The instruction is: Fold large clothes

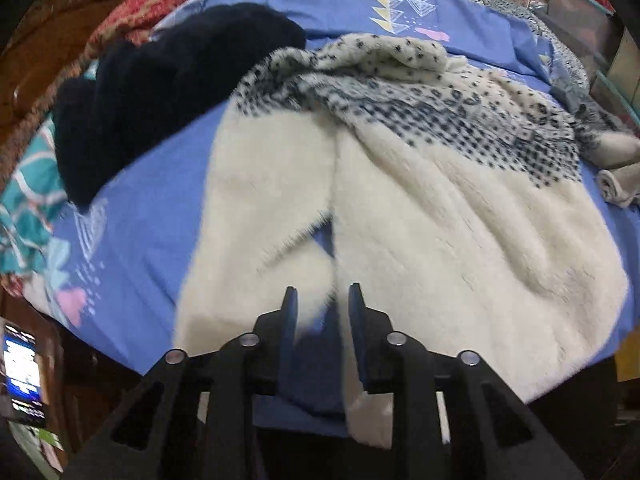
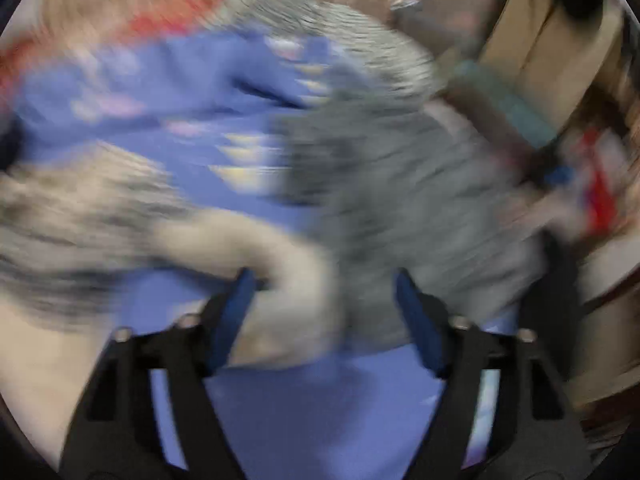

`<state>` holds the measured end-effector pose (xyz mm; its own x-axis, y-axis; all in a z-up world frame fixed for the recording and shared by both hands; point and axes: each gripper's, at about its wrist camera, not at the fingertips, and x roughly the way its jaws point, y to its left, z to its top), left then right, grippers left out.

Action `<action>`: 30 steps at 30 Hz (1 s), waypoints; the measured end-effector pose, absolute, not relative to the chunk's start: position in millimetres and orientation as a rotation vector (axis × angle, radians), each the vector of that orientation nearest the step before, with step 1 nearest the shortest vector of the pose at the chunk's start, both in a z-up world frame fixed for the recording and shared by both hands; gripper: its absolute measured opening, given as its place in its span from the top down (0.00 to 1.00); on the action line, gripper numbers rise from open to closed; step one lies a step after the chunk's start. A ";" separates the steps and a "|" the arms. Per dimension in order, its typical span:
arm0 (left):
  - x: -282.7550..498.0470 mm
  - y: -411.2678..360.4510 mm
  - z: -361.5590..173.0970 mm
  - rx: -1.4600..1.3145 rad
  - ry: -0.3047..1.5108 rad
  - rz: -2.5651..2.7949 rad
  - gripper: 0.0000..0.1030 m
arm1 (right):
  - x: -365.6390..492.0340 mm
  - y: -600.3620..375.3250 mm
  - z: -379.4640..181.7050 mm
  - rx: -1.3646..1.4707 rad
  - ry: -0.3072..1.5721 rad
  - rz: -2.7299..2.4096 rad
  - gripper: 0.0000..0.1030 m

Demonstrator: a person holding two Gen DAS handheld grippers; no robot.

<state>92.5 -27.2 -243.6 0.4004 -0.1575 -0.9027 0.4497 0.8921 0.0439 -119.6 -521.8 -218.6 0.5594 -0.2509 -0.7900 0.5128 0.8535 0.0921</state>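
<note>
A large cream fleece garment (image 1: 420,216) with a black-speckled upper part lies spread on the blue bedsheet (image 1: 152,208). One cream sleeve (image 1: 260,208) runs down its left side toward the near edge. My left gripper (image 1: 322,294) hovers over the gap between sleeve and body, fingers a little apart, holding nothing. The right wrist view is heavily blurred. My right gripper (image 2: 324,276) is open, with the cream cuff end of a sleeve (image 2: 288,280) between its fingers. The speckled cloth (image 2: 80,216) trails off to the left.
A dark navy garment (image 1: 160,92) lies heaped at the bed's back left. A grey patterned cloth (image 2: 400,176) lies at the bed's right side. Rolled grey pieces (image 1: 620,184) lie at the right edge. Wooden furniture (image 1: 36,64) and a lit screen (image 1: 22,372) stand left.
</note>
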 end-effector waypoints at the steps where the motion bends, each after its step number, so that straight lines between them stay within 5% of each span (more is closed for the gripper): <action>1: 91.5 -26.6 -247.1 0.301 1.112 -0.402 0.44 | -122.0 -504.1 -225.1 0.375 0.857 -0.371 0.23; 9: 81.3 -28.7 -277.9 0.336 1.199 -0.438 0.34 | -137.9 -355.1 -325.7 0.478 1.027 -0.004 0.29; 10: 80.9 -28.8 -280.5 0.331 1.203 -0.439 0.34 | -136.6 -347.5 -334.6 0.499 1.084 0.035 0.75; 11: 79.8 -29.9 -280.3 0.332 1.205 -0.442 0.37 | -139.6 -350.6 -330.7 0.553 1.092 0.051 0.93; 13: 75.3 -31.7 -267.8 0.314 1.211 -0.497 0.72 | -159.7 -363.6 -292.8 0.565 1.002 0.033 0.93; 17: 56.1 -21.6 -222.7 0.247 1.150 -0.579 0.73 | -210.6 -380.2 -211.1 0.439 0.872 -0.030 0.93; 21: 30.8 -25.2 -221.9 0.327 1.132 -0.588 0.74 | -229.5 -385.4 -242.8 0.369 1.029 -0.179 0.89; 22: 29.3 -26.9 -232.3 0.353 1.150 -0.577 0.74 | -231.9 -386.5 -259.5 0.385 1.074 -0.199 0.78; 23: 30.4 -27.7 -248.2 0.376 1.194 -0.552 0.74 | -230.6 -385.3 -292.0 0.376 1.171 -0.242 0.54; 24: 32.9 -25.4 -257.2 0.381 1.223 -0.529 0.74 | -230.1 -384.0 -312.6 0.342 1.246 -0.295 0.46; 27: 41.2 -7.0 -265.1 0.346 1.249 -0.468 0.74 | -236.4 -394.0 -320.5 0.342 1.241 -0.391 0.45; 30: 56.7 19.7 -250.8 0.281 1.211 -0.416 0.73 | -230.5 -405.6 -263.3 0.381 1.027 -0.388 0.45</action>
<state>56.7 19.7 -250.8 0.2913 -0.1597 -0.9432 0.4534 0.8912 -0.0108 -230.5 -405.6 -263.3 0.4621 -0.1317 -0.8770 0.4807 0.8682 0.1229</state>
